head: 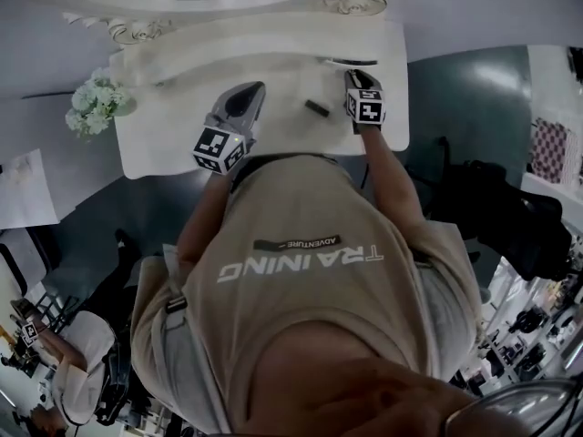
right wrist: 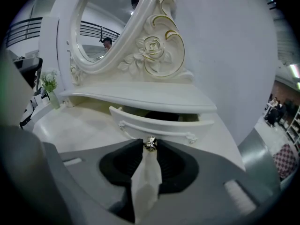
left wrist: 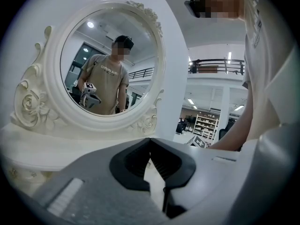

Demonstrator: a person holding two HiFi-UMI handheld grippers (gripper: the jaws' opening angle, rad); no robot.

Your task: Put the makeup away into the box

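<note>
Now right gripper [right wrist: 150,147] fingers clamp the drawer knob [right wrist: 150,144]; left gripper [left wrist: 150,141] fingers together, empty. My skewed pull could slip off.

Glossy white dressing table [right wrist: 84,125] with a smooth carved mirror frame [right wrist: 157,48] edged in gold; polished metal knob [right wrist: 150,145]; matt grey plastic right gripper [right wrist: 149,142].

We stood in a big shop hall: stocked shelves [left wrist: 202,124], strip ceiling lights [left wrist: 191,101], an upper railing [left wrist: 215,63] behind a white dressing table [head: 164,144].
</note>
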